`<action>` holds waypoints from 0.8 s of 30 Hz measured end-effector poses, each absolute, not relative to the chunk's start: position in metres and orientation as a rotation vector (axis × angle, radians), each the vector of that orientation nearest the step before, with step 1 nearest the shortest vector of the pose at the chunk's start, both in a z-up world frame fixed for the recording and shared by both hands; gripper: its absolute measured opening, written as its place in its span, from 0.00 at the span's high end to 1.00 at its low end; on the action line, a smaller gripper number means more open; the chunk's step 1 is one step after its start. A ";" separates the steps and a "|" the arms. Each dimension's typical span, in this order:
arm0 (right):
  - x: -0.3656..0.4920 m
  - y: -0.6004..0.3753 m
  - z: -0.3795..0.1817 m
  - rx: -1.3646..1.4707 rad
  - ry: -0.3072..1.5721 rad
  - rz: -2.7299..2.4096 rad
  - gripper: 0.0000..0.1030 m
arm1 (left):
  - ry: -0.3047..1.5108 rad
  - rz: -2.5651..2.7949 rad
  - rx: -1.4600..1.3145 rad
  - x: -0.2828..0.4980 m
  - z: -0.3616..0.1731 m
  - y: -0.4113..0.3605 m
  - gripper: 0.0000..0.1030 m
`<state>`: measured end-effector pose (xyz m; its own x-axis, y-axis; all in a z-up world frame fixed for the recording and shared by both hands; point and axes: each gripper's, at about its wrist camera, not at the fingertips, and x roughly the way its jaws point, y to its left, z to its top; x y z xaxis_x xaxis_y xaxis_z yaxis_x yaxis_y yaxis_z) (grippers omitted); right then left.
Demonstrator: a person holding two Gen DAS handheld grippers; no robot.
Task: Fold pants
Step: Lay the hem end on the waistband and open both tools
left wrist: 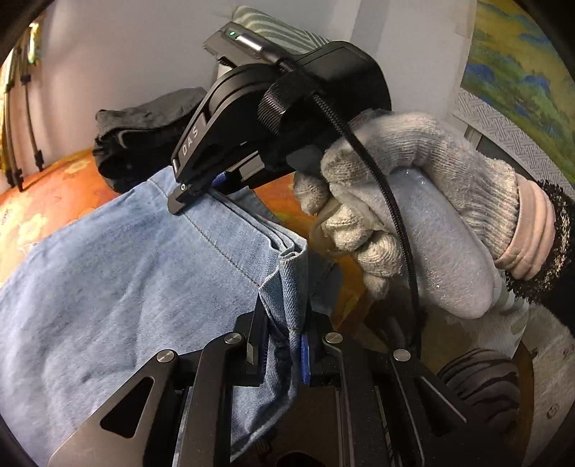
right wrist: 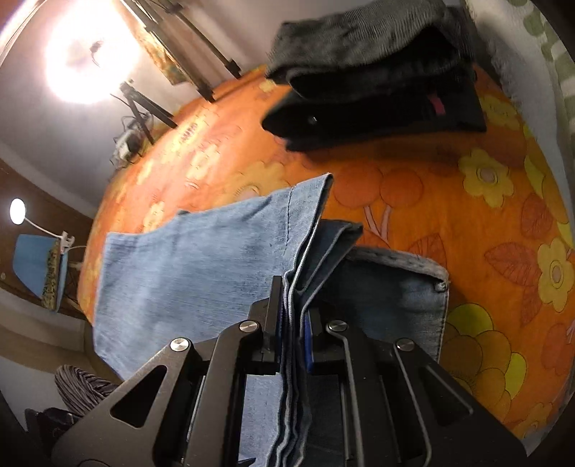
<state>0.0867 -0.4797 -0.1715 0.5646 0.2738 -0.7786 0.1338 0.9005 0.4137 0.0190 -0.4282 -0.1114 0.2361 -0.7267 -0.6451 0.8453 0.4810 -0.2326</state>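
Light blue jeans (left wrist: 125,273) hang lifted over an orange flowered bedspread (right wrist: 413,186). My left gripper (left wrist: 285,337) is shut on the layered hem edge of the jeans. My right gripper (right wrist: 293,323) is shut on the same stacked edge further along; in the left wrist view it shows as a black gripper (left wrist: 196,192) held by a gloved hand (left wrist: 413,201), pinching the far end of that edge. In the right wrist view the jeans (right wrist: 201,262) drape down to the left, and a darker folded part (right wrist: 388,287) lies on the bed below.
A pile of folded dark clothes (right wrist: 377,72) lies at the back of the bed, also in the left wrist view (left wrist: 143,133). Tripod legs (right wrist: 151,107) and a bright lamp (right wrist: 82,54) stand by the far wall. A striped cushion (left wrist: 273,25) is behind.
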 end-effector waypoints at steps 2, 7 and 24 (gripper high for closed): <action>0.086 -0.479 -0.176 0.463 0.983 0.082 0.91 | 0.784 -1.092 0.198 0.018 -0.113 -0.429 0.88; 0.085 -0.475 -0.178 0.435 0.989 0.050 0.91 | 0.841 -1.108 0.209 0.019 -0.110 -0.431 0.78; 0.064 -0.411 -0.090 0.248 0.814 -0.028 0.66 | 0.860 -0.733 0.142 0.038 -0.078 -0.198 0.64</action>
